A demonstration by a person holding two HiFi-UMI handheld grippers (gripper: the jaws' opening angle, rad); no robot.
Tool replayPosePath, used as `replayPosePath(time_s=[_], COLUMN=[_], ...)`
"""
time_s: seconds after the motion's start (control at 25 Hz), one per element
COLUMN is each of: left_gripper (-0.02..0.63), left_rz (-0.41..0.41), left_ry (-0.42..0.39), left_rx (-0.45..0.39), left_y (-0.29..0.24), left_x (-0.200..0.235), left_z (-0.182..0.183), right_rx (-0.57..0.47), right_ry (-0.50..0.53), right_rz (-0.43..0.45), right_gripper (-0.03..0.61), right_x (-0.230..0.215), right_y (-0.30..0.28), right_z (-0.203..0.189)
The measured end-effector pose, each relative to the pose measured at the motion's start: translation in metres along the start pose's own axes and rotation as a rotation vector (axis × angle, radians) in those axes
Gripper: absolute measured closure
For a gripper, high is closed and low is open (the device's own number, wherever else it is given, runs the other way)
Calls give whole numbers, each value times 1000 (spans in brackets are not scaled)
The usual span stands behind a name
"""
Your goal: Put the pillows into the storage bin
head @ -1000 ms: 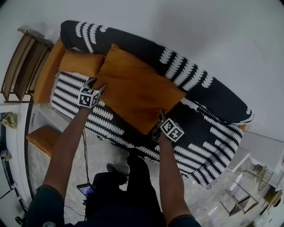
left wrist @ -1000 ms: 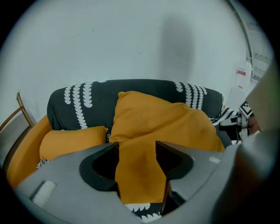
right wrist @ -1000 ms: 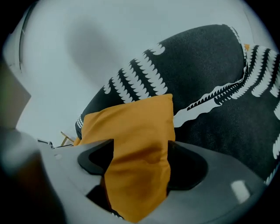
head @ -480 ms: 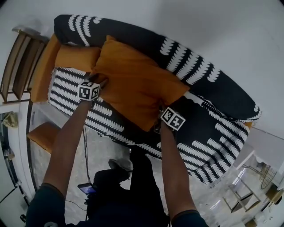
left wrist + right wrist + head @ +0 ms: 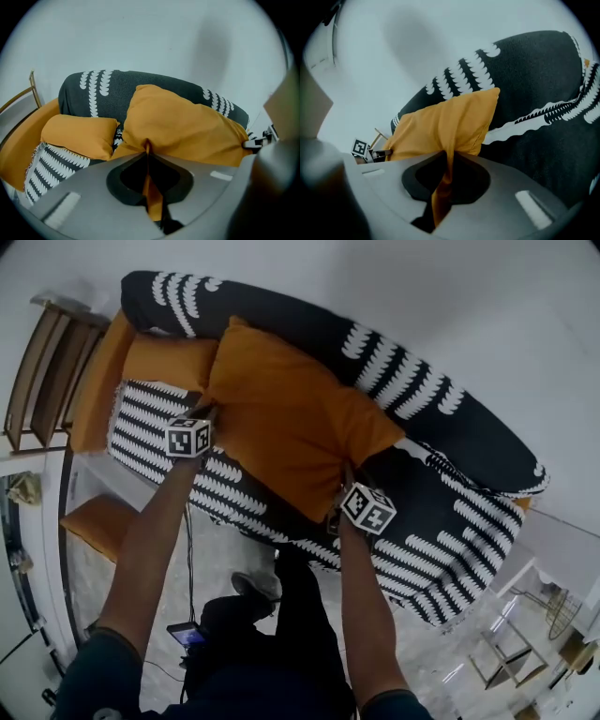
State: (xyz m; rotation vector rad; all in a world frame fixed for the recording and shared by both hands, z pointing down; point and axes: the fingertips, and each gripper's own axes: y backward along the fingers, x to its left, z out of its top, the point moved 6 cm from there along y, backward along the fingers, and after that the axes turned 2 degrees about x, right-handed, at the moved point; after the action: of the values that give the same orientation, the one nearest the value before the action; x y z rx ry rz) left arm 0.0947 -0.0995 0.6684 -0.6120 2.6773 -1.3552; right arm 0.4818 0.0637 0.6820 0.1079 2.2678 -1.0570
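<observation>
A large orange pillow (image 5: 291, 427) leans on the black-and-white sofa (image 5: 431, 404). My left gripper (image 5: 208, 412) is shut on its left edge; in the left gripper view a fold of orange cloth (image 5: 147, 154) is pinched between the jaws (image 5: 147, 147). My right gripper (image 5: 341, 476) holds the pillow's near right corner, its jaws closing with cloth pressed between them (image 5: 449, 157). A smaller orange pillow (image 5: 169, 362) lies at the sofa's left end, also seen as the smaller pillow (image 5: 79, 136). I see no storage bin that I can tell for sure.
An orange arm cushion (image 5: 94, 390) flanks the sofa's left end. A wooden rack (image 5: 42, 371) stands further left. An orange flat shape (image 5: 94, 526) lies on the marble floor below. A phone (image 5: 187, 636) with a cable lies near the person's feet.
Both grippers went from open at the large pillow's edges to closed on its cloth. The pillow now stands a little higher against the backrest.
</observation>
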Motion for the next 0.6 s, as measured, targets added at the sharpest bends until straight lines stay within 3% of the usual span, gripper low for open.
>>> replayPosePath(time_s=[0.28,0.6], left_gripper=[609,611], left_rz=[46,117], left_ry=[96,154], left_rx=[-84,-134], left_y=[56,146], left_x=[5,40], left_z=[-12,-13], right_rx=[-90,-87], right_ry=[99,162], right_rz=[44,161], right_gripper=[551,555], right_x=[51,133], right_y=[40,61], right_z=[38,64])
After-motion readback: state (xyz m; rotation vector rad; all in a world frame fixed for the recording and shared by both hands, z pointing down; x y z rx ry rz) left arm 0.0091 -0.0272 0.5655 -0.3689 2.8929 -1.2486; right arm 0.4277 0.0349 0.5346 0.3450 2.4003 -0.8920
